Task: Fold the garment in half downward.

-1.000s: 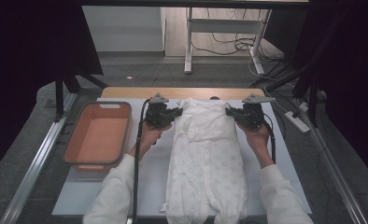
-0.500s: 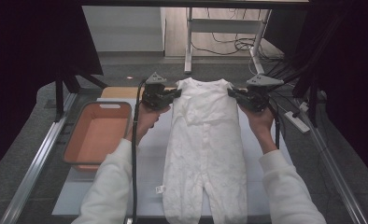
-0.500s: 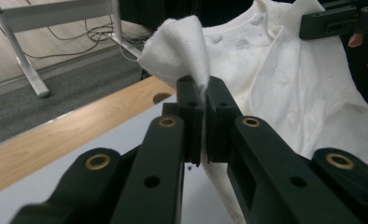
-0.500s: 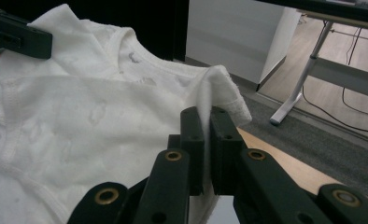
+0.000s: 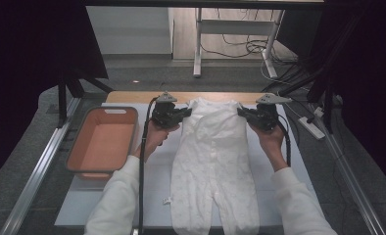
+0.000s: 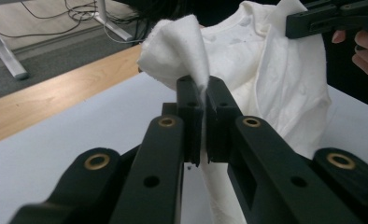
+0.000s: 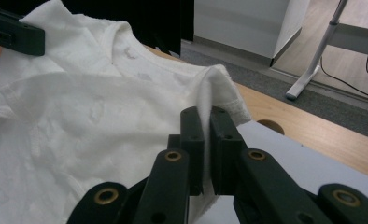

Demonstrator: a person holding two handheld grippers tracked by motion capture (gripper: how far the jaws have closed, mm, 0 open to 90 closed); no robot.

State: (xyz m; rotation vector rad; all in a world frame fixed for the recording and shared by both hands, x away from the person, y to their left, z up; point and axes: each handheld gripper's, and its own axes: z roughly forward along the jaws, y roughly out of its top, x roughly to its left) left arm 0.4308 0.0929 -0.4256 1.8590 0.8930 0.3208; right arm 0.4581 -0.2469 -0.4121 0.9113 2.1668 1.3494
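A white baby romper (image 5: 213, 156) lies lengthwise on the white table top (image 5: 108, 196), neck at the far end and legs reaching the near edge. My left gripper (image 5: 186, 112) is shut on its left shoulder, and my right gripper (image 5: 241, 111) is shut on its right shoulder. In the left gripper view the black jaws (image 6: 201, 91) pinch a fold of the white fabric (image 6: 182, 42). In the right gripper view the jaws (image 7: 208, 116) clamp the shoulder seam of the romper (image 7: 93, 121). The shoulders are raised slightly off the table and stretched between both grippers.
An orange tray (image 5: 78, 147) stands at the table's left side, beside my left forearm. A wooden strip (image 5: 132, 97) runs along the far edge. Metal rails flank the table. Cables and desk legs sit on the floor beyond.
The romper was bunched up a second ago and now lies stretched out full length. Both grippers swung its shoulders toward the far end, then came back a little.
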